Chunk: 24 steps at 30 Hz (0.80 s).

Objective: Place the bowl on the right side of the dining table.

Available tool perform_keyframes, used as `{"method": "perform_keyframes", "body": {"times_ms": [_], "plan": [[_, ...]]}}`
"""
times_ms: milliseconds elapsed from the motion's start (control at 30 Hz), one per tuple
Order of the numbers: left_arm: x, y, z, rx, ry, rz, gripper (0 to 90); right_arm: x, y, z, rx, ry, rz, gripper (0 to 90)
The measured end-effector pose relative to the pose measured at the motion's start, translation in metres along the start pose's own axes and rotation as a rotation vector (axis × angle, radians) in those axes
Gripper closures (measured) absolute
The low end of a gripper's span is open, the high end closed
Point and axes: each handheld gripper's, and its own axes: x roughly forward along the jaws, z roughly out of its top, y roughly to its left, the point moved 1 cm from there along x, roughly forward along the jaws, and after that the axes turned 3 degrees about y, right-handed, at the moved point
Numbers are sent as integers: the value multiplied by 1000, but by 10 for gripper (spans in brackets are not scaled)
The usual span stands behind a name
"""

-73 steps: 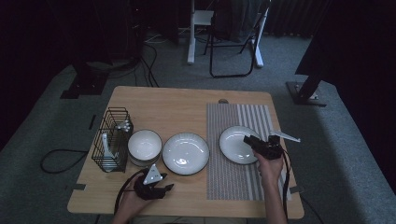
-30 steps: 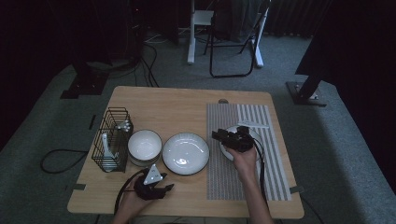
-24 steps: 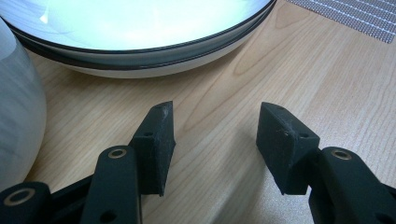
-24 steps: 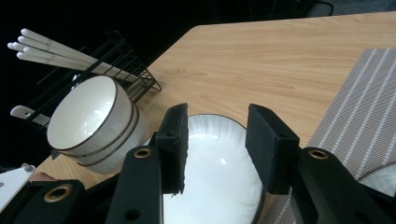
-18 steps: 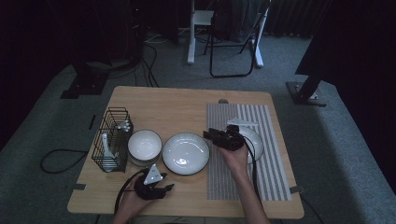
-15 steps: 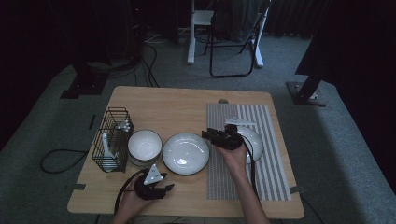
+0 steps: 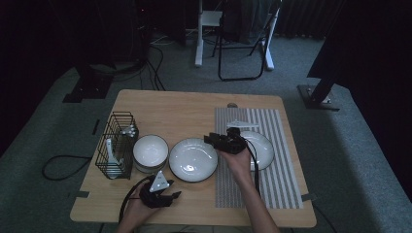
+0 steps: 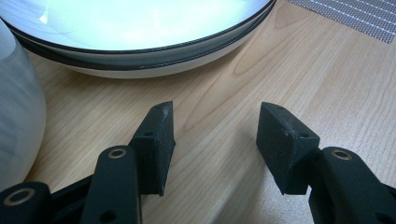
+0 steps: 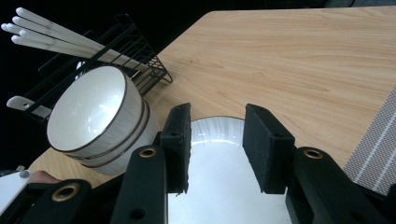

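A white dark-rimmed plate lies at the table's middle, and a second one rests on the striped mat. My right gripper hovers over the middle plate's right edge and points left. In the right gripper view its jaws stand apart and have just been closing; nothing is gripped, and the plate lies below the gap. My left gripper rests on the wood near the front edge. It is open with bare wood between its fingers, and the plate is just beyond.
Stacked white bowls stand left of the middle plate, also seen in the right gripper view. A black wire rack with white utensils stands at the table's left edge. The far half of the wooden table is bare.
My right gripper has moved left, from over the plate on the mat to the right edge of the middle plate. The left gripper has stayed in place.
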Motion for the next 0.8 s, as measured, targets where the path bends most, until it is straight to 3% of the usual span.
{"method": "perform_keyframes", "body": {"times_ms": [800], "plan": [[0,-1,0,0,-3,3,474,30,22,24,-95,51,9,623]]}}
